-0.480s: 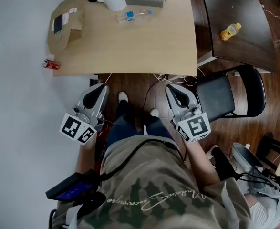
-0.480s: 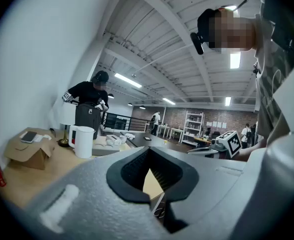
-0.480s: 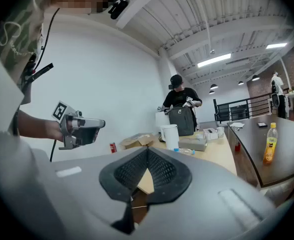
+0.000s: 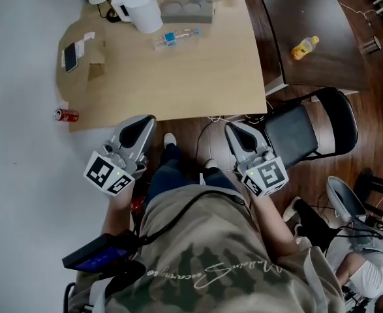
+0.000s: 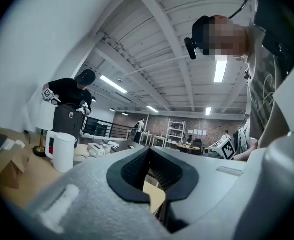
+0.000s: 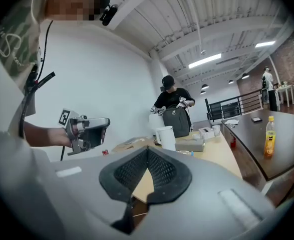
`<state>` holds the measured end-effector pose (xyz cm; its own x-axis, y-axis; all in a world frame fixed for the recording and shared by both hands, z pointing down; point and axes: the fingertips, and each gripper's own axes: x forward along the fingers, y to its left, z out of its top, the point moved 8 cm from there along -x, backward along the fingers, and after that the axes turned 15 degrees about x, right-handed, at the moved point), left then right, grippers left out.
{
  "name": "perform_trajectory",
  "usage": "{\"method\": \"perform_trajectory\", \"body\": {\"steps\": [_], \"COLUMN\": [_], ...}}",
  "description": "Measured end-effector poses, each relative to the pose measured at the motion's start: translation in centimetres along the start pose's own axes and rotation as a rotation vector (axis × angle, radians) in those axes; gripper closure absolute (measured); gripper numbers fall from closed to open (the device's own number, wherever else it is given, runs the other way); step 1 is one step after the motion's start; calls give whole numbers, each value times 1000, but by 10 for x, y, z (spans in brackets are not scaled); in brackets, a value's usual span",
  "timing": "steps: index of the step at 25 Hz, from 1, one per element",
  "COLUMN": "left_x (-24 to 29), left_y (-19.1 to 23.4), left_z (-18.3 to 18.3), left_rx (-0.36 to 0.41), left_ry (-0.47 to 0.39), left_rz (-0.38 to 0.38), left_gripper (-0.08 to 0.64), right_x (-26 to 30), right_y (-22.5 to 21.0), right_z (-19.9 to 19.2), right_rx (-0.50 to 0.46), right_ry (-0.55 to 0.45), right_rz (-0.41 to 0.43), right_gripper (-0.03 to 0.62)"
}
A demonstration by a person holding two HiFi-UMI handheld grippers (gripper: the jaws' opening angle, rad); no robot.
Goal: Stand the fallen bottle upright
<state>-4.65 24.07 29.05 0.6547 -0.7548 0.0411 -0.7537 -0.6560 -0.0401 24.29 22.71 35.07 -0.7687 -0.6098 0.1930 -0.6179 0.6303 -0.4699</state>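
A clear plastic bottle (image 4: 176, 38) with a blue label lies on its side on the light wooden table (image 4: 191, 83), near the far edge. In the right gripper view the bottle (image 6: 191, 153) shows small beside the grey tray. My left gripper (image 4: 147, 121) and right gripper (image 4: 232, 130) hover level in front of the table's near edge, well short of the bottle. Both are shut with nothing between the pads. The left gripper (image 5: 149, 151) faces the table, and so does the right gripper (image 6: 148, 151).
A white pitcher (image 4: 139, 8) and a grey tray (image 4: 186, 10) stand behind the bottle. A cardboard box (image 4: 80, 54) sits at the table's left, a red can (image 4: 66, 115) at its left corner. A black chair (image 4: 308, 129) stands right; a yellow bottle (image 4: 301, 47) is on the dark table.
The table has slid lower and nearer in the head view. Both grippers have kept their places before the table's edge and stay shut.
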Motion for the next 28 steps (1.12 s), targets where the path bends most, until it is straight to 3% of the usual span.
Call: {"method": "perform_trajectory", "body": {"steps": [2, 5, 11, 13, 16, 28], "left_x": [0, -4, -21, -24, -34, -52], "left_y": [21, 55, 104, 126, 159, 237], "left_z": [7, 9, -1, -4, -6, -22], "left_rx": [40, 78, 53, 38, 32, -13], "left_ry": [1, 17, -40, -47, -62, -69], "left_rz": [22, 115, 207, 220, 256, 261], "left_gripper": [557, 557, 557, 557, 557, 557], "right_x": [11, 35, 91, 113, 147, 231], "right_y": [-1, -5, 3, 3, 3, 39], "right_z": [5, 17, 45, 53, 60, 68], "right_rx": [1, -32, -261, -223, -93, -180], "right_ry": [-15, -20, -3, -25, -63, -66], "right_rz": [-36, -81, -120, -115, -100, -125], "right_gripper": [591, 591, 591, 591, 591, 591]}}
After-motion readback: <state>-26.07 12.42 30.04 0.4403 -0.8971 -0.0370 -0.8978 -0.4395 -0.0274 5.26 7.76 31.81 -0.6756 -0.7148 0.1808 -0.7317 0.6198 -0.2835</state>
